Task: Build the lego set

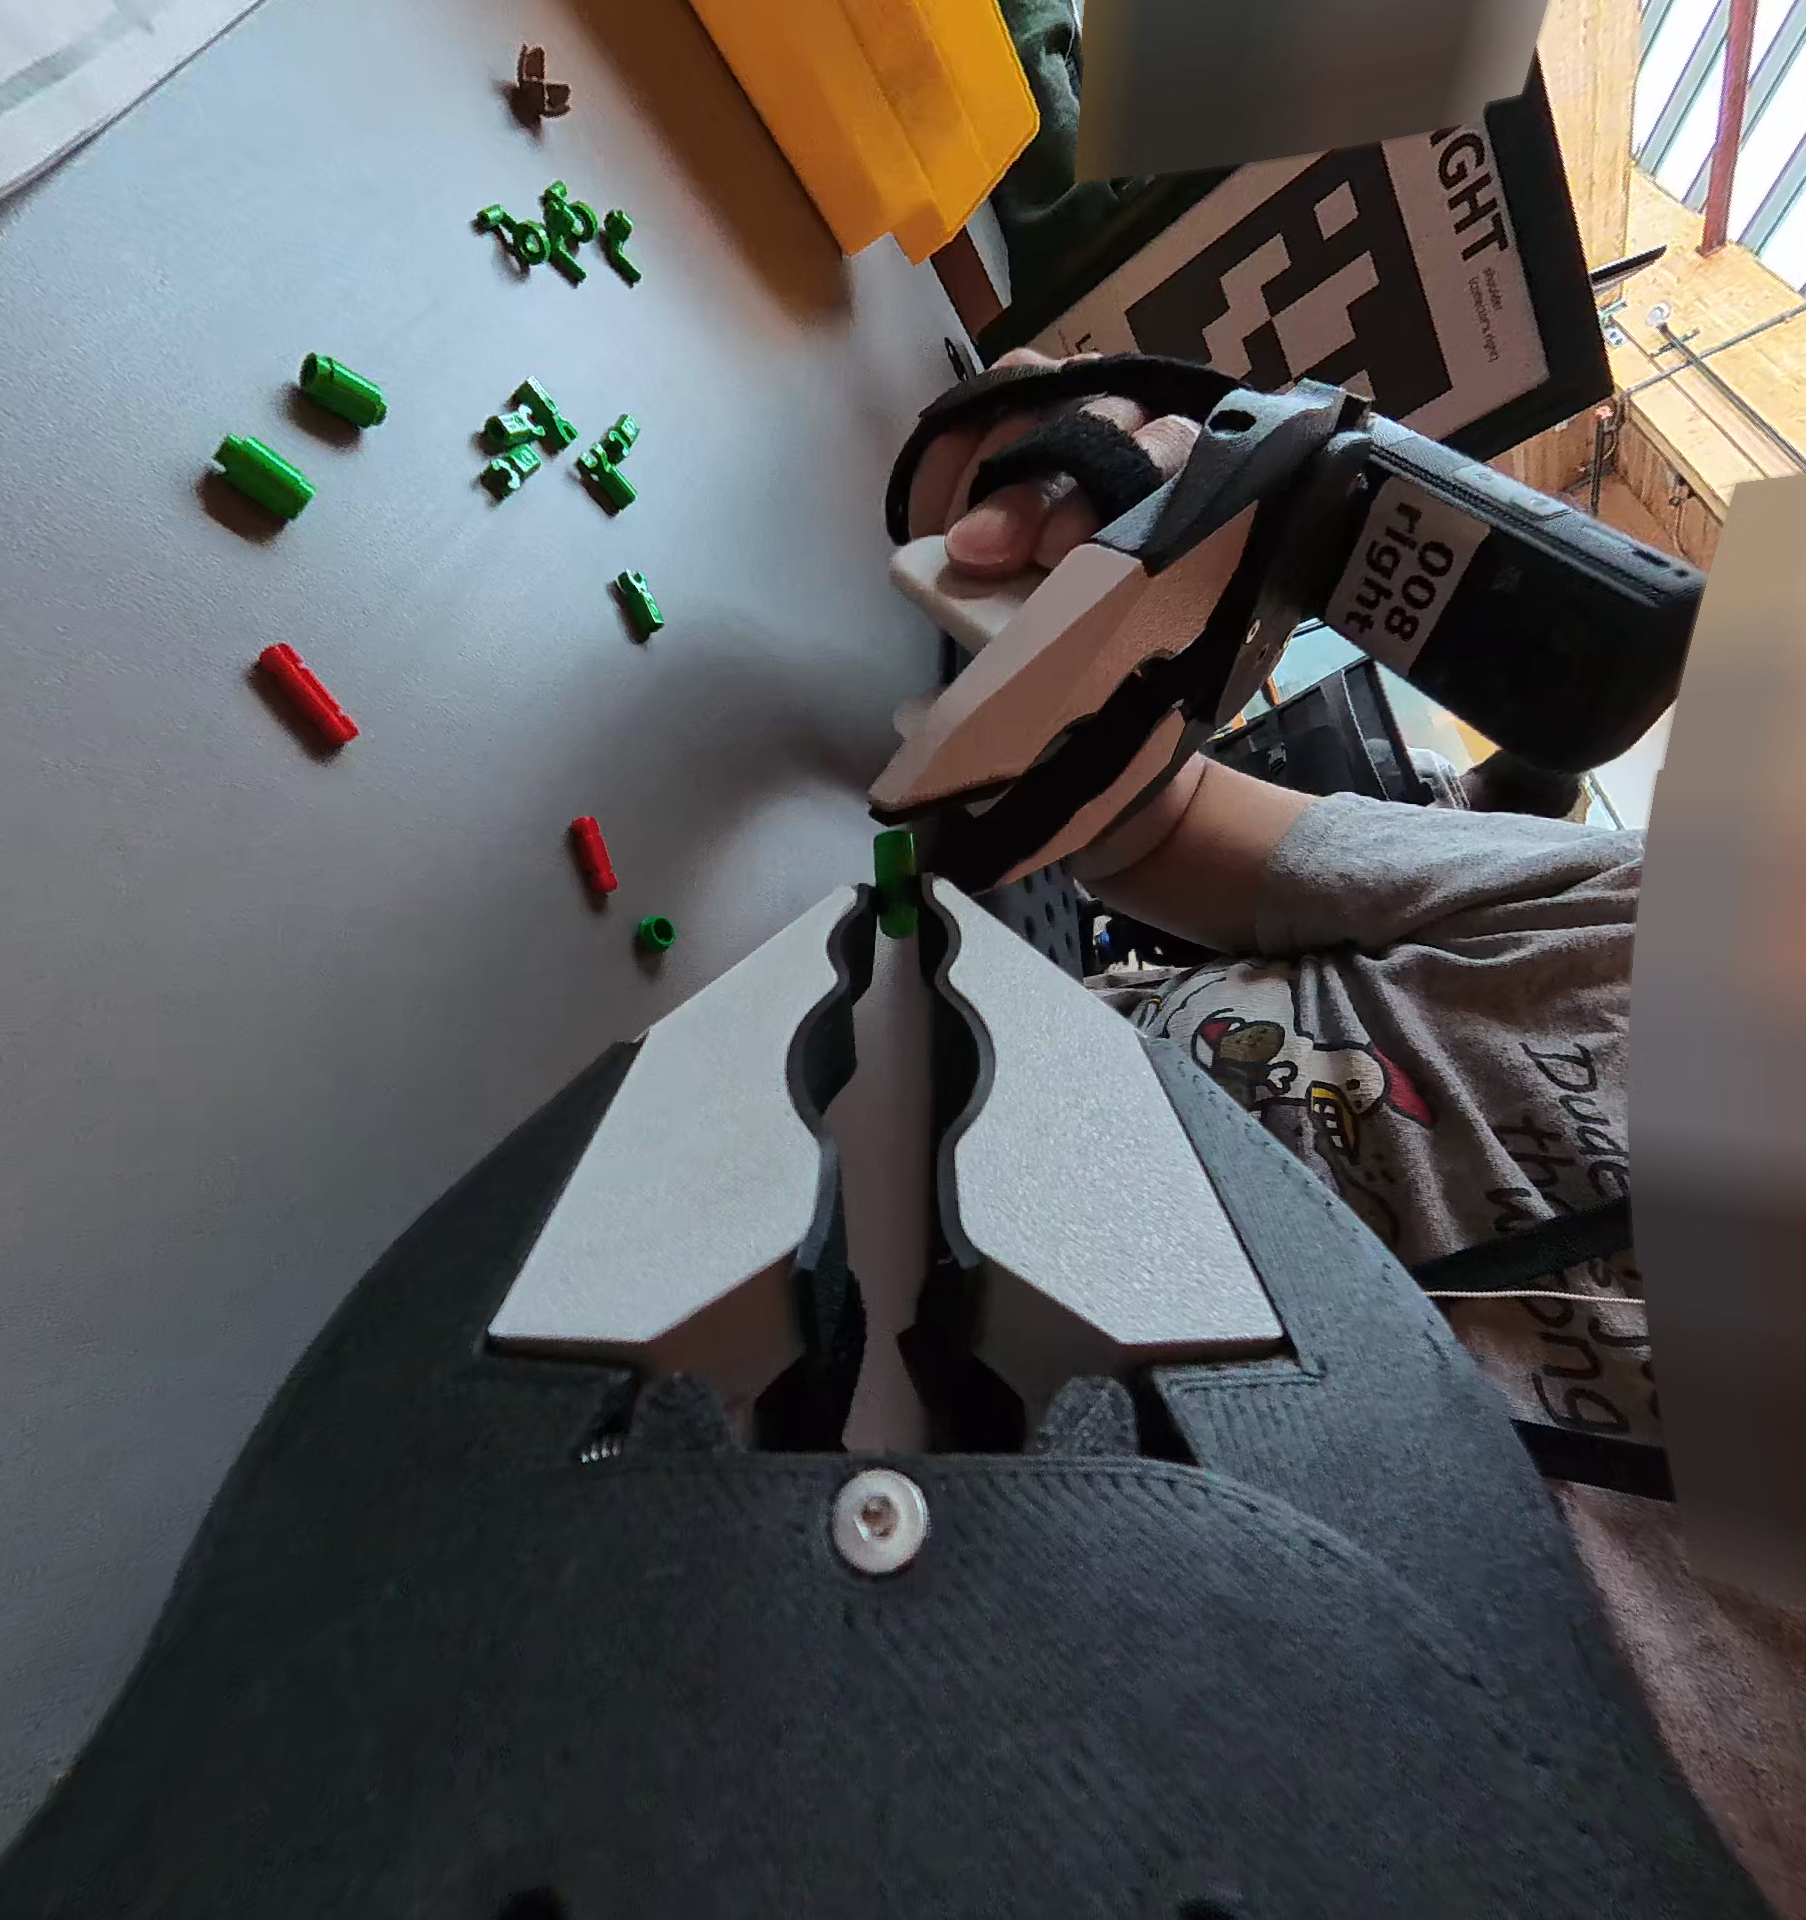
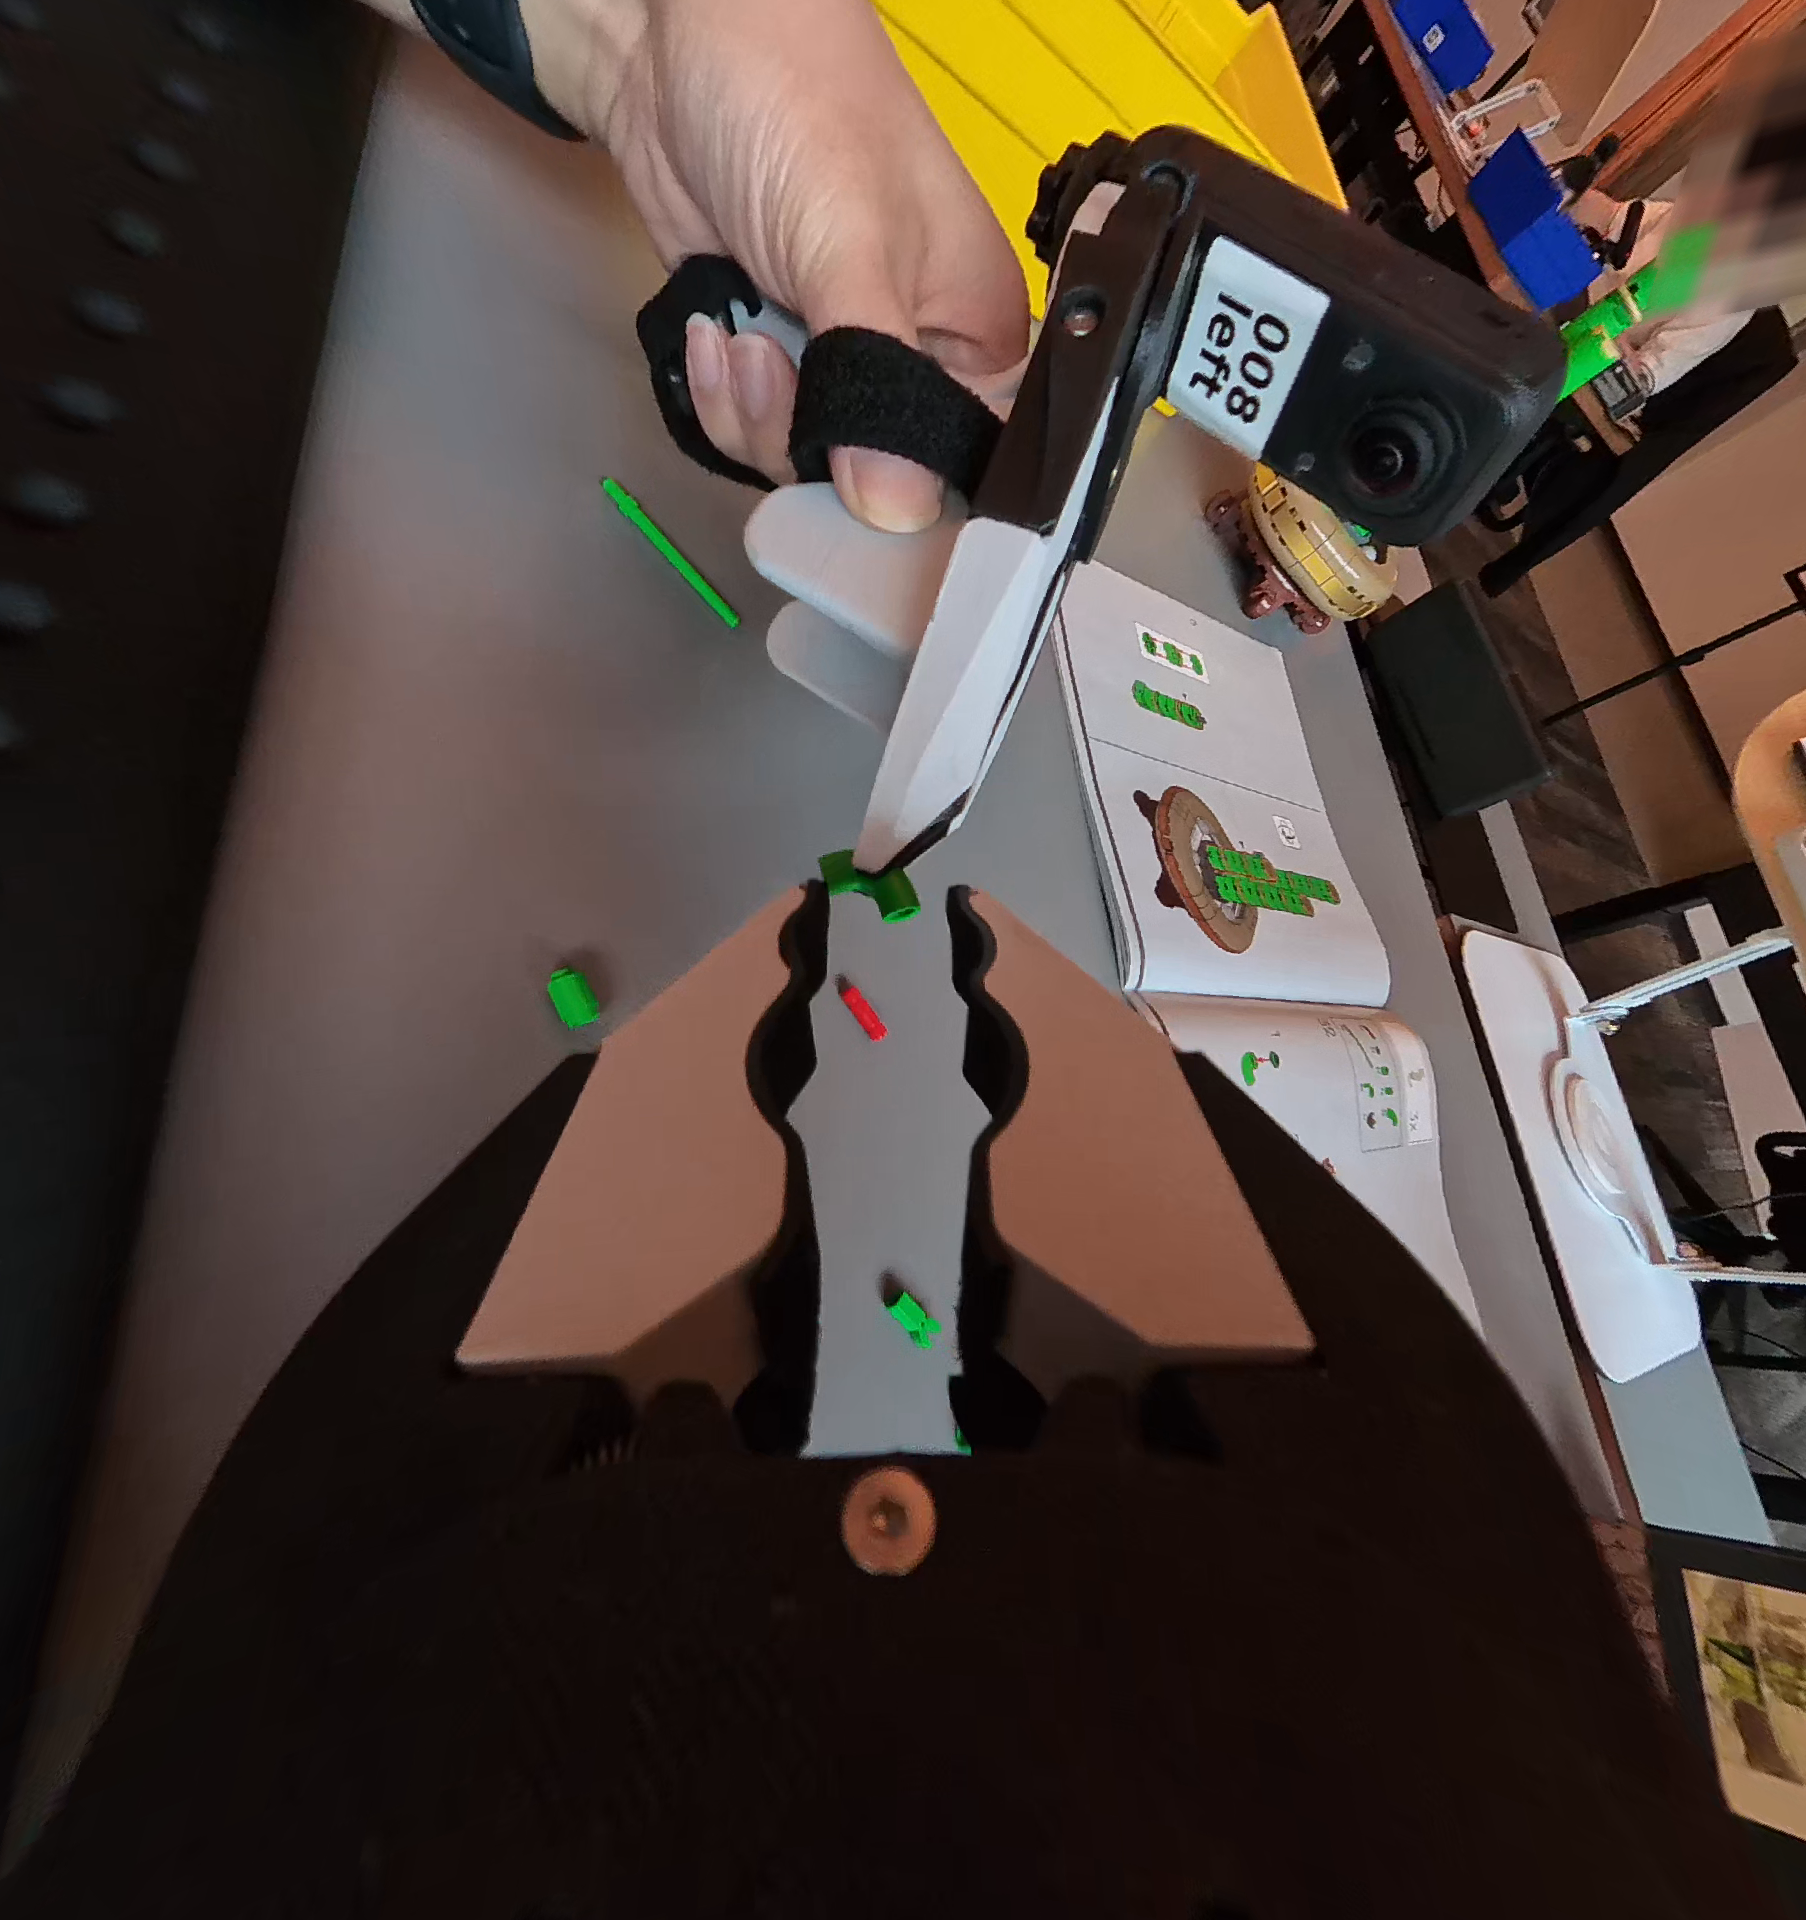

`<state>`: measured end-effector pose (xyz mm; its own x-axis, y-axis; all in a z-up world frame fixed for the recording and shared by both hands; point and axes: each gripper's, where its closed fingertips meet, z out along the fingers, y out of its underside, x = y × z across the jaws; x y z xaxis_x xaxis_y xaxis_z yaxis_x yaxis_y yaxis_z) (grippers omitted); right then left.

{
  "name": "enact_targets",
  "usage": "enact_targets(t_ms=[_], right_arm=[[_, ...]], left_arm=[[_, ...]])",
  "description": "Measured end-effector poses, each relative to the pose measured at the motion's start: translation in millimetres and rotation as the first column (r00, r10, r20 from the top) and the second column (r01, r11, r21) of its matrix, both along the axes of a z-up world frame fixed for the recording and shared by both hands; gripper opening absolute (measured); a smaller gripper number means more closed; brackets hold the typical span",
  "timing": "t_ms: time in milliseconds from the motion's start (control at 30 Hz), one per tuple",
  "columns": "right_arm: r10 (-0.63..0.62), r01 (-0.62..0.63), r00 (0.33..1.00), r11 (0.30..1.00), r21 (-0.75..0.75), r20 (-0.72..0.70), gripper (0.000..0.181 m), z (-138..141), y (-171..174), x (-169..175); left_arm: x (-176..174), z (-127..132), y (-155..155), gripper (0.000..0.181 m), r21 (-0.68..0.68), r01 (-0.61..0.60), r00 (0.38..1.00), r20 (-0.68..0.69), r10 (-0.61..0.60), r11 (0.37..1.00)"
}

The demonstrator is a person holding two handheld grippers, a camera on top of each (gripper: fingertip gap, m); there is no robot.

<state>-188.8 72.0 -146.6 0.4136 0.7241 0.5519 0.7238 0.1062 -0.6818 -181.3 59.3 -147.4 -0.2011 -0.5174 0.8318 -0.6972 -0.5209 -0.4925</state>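
My left gripper [image 1: 894, 896] is shut on a small green lego connector [image 1: 894, 868] and holds it just above the grey table [image 1: 151, 935]. In the right wrist view the left gripper [image 2: 894, 847] comes down from above, with the green connector [image 2: 873, 885] at its tip. My right gripper [image 2: 883, 902] is open and empty, and its fingertips flank the held connector without touching it. In the left wrist view the right gripper [image 1: 904, 802] sits just above the connector.
Loose green pieces [image 1: 556, 442] and red pins [image 1: 307, 691] lie on the table. A green axle [image 2: 670, 551], a green cylinder [image 2: 572, 997], an open instruction booklet [image 2: 1221, 831] and a round brown-and-tan model [image 2: 1304, 561] also lie there. Yellow bins [image 1: 878, 104] stand at the back. Only a small space, under 4 cm, lies between the two pairs of fingers. The green cylinder [image 2: 572, 997] is about equally far from each gripper, around 6 centimeters.
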Motion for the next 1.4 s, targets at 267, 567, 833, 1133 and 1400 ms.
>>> enact_targets(t_ms=[267,567,833,1133,1400], right_arm=[[0.016,-0.016,0.997,1.0,0.002,0.07,0.009,-7,-3,4],[0.031,-0.033,0.996,0.999,0.015,0.079,0.005,-5,-5,0],[0.07,-0.076,0.989,0.996,0.04,0.13,0.005,-4,-10,-1],[0.104,-0.11,0.981,0.994,0.028,0.162,0.006,-10,-15,-6],[-0.201,0.206,0.976,0.977,0.058,-0.079,0.019,34,14,55]], left_arm=[[-2,-6,-2,0.006,0.029,0.017,1.0,-0.026,-0.017,0.999],[0,-6,-4,0.006,0.022,0.022,0.999,-0.024,-0.021,1.0],[-2,-6,-9,0.006,0.055,0.058,0.998,-0.017,-0.057,0.997],[-6,-13,-15,0.006,0.224,0.116,0.993,-0.028,-0.112,0.968],[-6,57,63,0.005,0.129,-0.306,0.921,0.291,0.259,0.943]])
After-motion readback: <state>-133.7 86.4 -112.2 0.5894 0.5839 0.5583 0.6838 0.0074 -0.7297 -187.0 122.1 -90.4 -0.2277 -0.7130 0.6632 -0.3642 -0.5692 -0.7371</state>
